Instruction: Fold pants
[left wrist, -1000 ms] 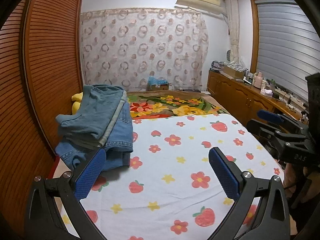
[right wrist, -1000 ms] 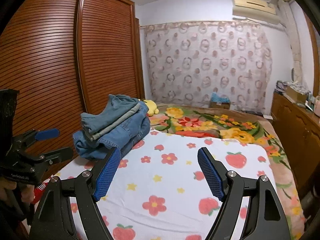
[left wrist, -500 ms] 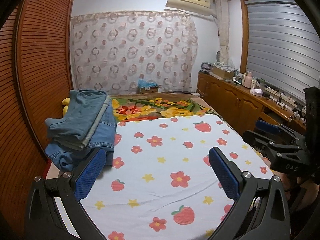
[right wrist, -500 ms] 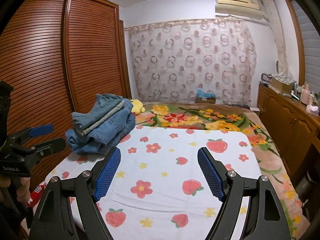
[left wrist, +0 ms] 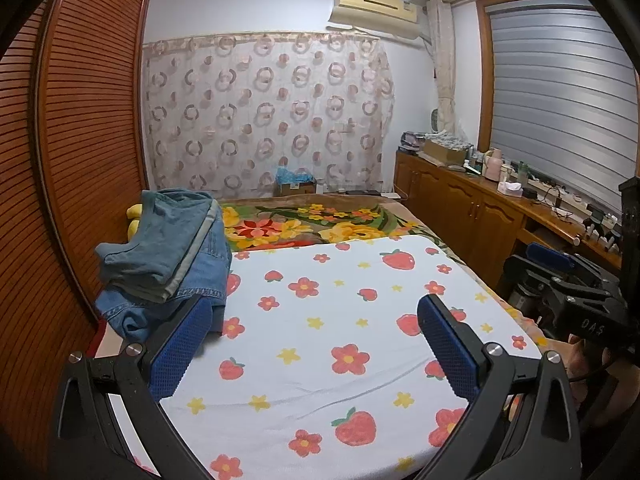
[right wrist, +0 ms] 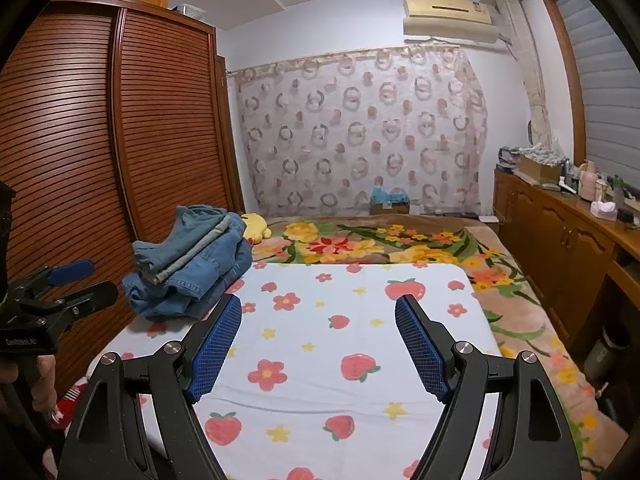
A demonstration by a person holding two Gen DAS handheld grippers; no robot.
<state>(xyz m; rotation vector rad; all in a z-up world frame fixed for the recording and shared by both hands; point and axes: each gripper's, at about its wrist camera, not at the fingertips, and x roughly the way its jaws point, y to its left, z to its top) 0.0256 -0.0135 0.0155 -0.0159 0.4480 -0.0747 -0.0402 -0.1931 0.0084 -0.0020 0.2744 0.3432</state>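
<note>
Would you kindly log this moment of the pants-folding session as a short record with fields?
surface: bed with strawberry-and-flower sheet
pants: stack of denim pants, folded, at the sheet's far left by the wardrobe
left gripper: open, empty, above the sheet
right gripper: open, empty, above the sheet
contact with pants: none
beyond the sheet: floral blanket, yellow plush toy

Strawberry-print sheet [left wrist: 320, 360] over floral blanket [left wrist: 304, 228], louvred wardrobe [right wrist: 160, 128], circle-pattern curtain [left wrist: 264, 112], cluttered wooden sideboard [left wrist: 472, 204].

pants pile [left wrist: 168, 252] on sheet's [left wrist: 340, 344] left edge (beside wardrobe [left wrist: 80, 160])
</note>
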